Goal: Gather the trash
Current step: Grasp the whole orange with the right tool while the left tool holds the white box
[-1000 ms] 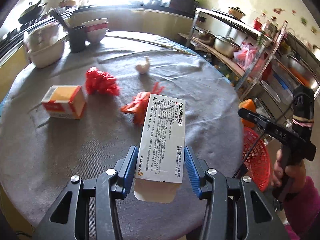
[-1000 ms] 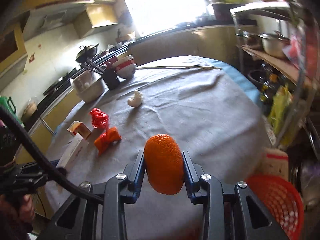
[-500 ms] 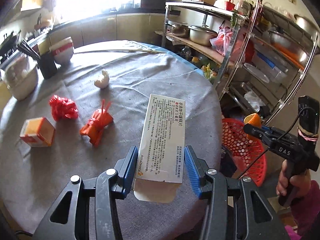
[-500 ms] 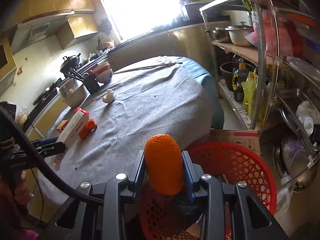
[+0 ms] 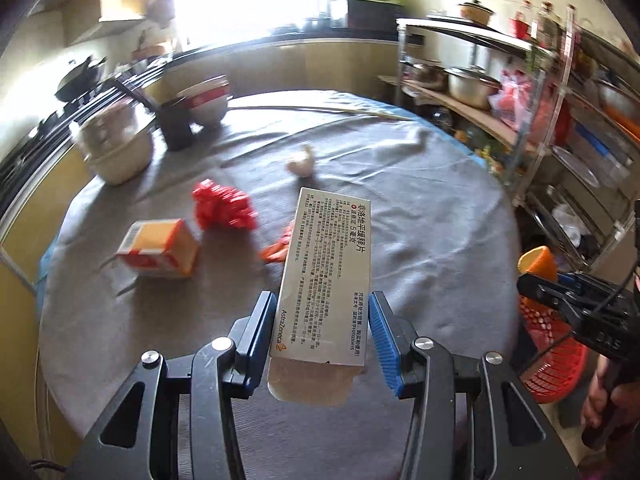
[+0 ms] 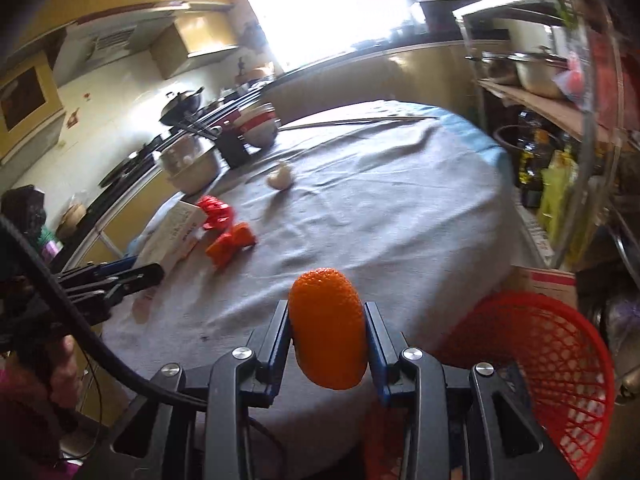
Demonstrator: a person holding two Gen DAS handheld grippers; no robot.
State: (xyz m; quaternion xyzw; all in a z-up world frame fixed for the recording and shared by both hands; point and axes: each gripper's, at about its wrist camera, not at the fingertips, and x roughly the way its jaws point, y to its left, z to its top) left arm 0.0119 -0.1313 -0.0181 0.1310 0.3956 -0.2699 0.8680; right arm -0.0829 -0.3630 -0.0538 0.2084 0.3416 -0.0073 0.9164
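Observation:
My left gripper (image 5: pixel 322 304) is shut on a long white medicine box (image 5: pixel 326 272), held above the near part of the grey-clothed round table (image 5: pixel 420 240). My right gripper (image 6: pixel 326 312) is shut on a piece of orange peel (image 6: pixel 327 332) at the table's edge, with the red mesh basket (image 6: pixel 532 364) on the floor to its lower right. In the left wrist view the right gripper (image 5: pixel 560 292) with the peel (image 5: pixel 536 262) hangs above the basket (image 5: pixel 552 364). On the cloth lie a crumpled red bag (image 5: pixel 224 206), an orange wrapper (image 5: pixel 278 248), a small orange-and-yellow box (image 5: pixel 160 248) and a whitish lump (image 5: pixel 300 164).
Stacked bowls (image 5: pixel 116 148), a dark cup (image 5: pixel 176 126) and red-rimmed bowls (image 5: pixel 206 100) stand at the table's far left. A metal rack (image 5: pixel 540 120) with pots fills the right side. A cardboard box (image 6: pixel 548 280) sits behind the basket.
Both views swung right toward the basket half a second ago and have swung back toward the table. The right gripper was over the basket then and is now over the table's edge. Both grips are unchanged.

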